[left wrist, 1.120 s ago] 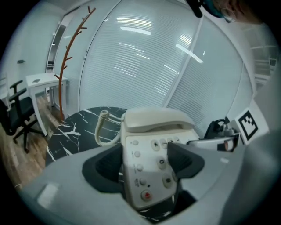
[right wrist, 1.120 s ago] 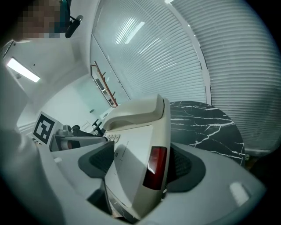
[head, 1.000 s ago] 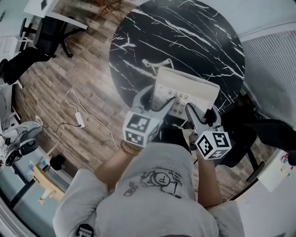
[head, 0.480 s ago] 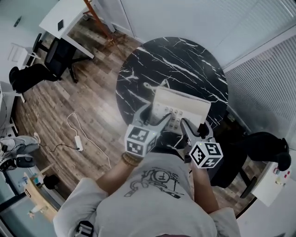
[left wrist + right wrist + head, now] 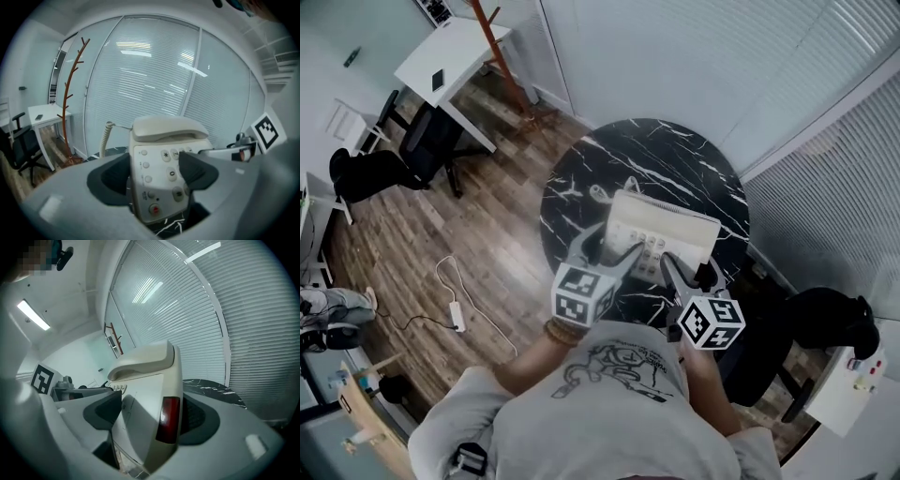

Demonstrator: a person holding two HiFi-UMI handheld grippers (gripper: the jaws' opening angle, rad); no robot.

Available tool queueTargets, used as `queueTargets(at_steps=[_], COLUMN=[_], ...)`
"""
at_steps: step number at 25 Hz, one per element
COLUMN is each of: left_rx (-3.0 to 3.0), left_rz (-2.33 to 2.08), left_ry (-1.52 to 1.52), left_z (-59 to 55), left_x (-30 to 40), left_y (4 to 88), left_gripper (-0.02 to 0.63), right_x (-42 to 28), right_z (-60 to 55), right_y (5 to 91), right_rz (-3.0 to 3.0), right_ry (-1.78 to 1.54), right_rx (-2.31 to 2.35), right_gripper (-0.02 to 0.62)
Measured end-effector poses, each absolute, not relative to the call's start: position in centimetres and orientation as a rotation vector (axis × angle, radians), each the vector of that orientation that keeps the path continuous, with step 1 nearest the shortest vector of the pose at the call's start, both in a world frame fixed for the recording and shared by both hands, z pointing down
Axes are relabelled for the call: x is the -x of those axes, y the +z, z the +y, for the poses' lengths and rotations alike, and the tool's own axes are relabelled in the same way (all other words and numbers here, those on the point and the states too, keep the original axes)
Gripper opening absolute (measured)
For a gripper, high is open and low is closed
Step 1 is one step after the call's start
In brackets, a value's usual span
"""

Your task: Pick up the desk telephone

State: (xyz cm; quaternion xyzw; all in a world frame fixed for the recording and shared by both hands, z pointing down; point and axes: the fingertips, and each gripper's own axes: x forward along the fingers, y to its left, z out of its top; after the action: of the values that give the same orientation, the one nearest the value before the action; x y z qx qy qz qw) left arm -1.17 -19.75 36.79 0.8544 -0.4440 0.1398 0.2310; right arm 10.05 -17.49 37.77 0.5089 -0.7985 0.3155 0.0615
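The cream plastic desk telephone [image 5: 667,228] sits just above the middle of the head view, over the near part of the round black marble-patterned table [image 5: 689,155]. It looks to me to be carried clear of the top rather than resting on it.

Its long axis runs left to right across the frame, and that is what everything hangs on. The two tools take it from the lower edge of the picture, side by side, so the body spans between them and reaches away toward the upper frame.

The left gripper [image 5: 612,246] is clamped on the left end. In its own view, the left gripper [image 5: 157,176] has one dark pad lying on the keypad face and the other outside the left edge, with the red button [image 5: 153,209] low between them.

The right gripper [image 5: 689,272] is clamped on the right end. In its own view, the right gripper [image 5: 150,413] straddles the side wall that carries a dark red window [image 5: 169,418].

Neither hand is nearer; both are on it.

The handset [image 5: 168,129] lies along the far long edge, at the top of the left gripper view. Its coiled cord [image 5: 107,138] hangs off the upper left corner toward the table. I would guess that any further move needs the two ends kept level, or the handset could slide off its cradle.
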Motion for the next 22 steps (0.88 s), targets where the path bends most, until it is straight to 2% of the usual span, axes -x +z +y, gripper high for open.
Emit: queueTargets(at_steps=[9,22], left_rx=[-2.394,-2.396], left_rz=[-1.235,-1.242], left_ry=[0.329,0.322], left_z=[-20.4,-19.8], left_x=[1.2,1.0], left_y=[33.0,32.9], left_gripper=[0.322,0.324], right_x=[-10.0,-10.2], right_z=[-18.2,-17.7], right_y=[33.9,33.6], right_rz=[-2.448,-2.455], right_ry=[0.882,0.843], right_rx=[-1.568,-1.565], right_gripper=[0.362,0.36])
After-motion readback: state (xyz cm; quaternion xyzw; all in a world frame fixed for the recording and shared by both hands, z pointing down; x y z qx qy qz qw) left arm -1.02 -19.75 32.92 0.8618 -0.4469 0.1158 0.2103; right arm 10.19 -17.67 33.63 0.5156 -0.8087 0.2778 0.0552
